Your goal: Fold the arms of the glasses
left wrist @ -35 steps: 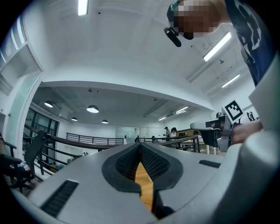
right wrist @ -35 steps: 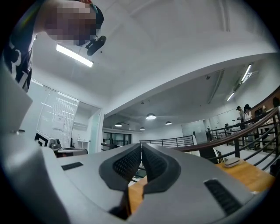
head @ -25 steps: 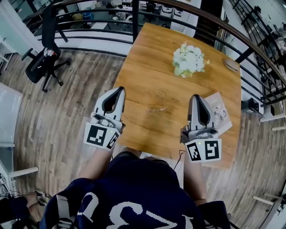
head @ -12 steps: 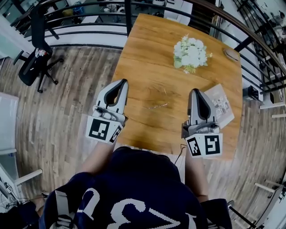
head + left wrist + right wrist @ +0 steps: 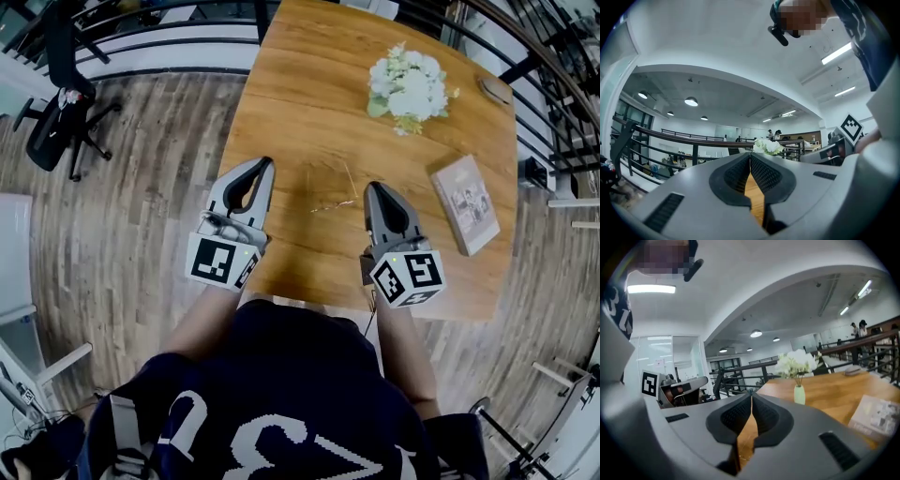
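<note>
Not much to read here. Big white characters (image 5: 267, 448) run across the person's dark shirt (image 5: 309, 375); one looks like a 3, the rest I can't make out. Black-and-white square markers (image 5: 221, 262) sit on the left gripper (image 5: 265, 165) and the right gripper (image 5: 372, 187), patterns rather than letters. The print on the book (image 5: 466, 203) cover is too small to read.

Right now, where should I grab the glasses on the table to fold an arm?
The glasses lie flat, wire-thin, between the shut left gripper and right gripper. Likely pinch one arm near its free tip, coming from the right gripper's side; finer detail is unreadable.
</note>
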{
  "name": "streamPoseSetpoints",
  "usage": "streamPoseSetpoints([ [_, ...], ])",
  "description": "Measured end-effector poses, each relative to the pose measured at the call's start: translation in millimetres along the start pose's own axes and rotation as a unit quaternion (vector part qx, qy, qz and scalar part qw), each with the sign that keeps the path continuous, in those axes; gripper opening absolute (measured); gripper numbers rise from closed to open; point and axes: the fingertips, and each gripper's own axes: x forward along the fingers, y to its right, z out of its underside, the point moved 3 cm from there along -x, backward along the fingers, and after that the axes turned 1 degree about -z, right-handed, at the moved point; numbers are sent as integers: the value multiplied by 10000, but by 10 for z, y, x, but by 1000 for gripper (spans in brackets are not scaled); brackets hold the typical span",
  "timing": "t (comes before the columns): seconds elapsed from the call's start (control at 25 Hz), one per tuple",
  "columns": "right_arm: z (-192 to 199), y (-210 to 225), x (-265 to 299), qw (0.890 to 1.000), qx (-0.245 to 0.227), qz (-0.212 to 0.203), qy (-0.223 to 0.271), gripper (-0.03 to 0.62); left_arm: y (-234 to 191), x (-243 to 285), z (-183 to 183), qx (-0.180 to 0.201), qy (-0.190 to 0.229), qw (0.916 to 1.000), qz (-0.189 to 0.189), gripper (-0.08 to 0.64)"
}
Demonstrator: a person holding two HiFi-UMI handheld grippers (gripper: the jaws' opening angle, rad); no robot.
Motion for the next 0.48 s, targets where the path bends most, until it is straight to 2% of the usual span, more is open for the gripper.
streamPoseSetpoints([
  [0.16,594,117,131,9965,641,71,-533,28,33,4,213,-124,-185,9996,172,17],
  [0.24,894,134,193,9912,1062,96,-782,28,46,-11,308,-138,-270,9993,216,17],
  [0.32,1162,155,238,9817,1663,135,-924,28,42,-21,391,-159,-353,9990,220,17],
  [0.48,1574,174,254,9544,2788,168,-1054,40,56,-65,517,-225,-549,9980,228,17],
])
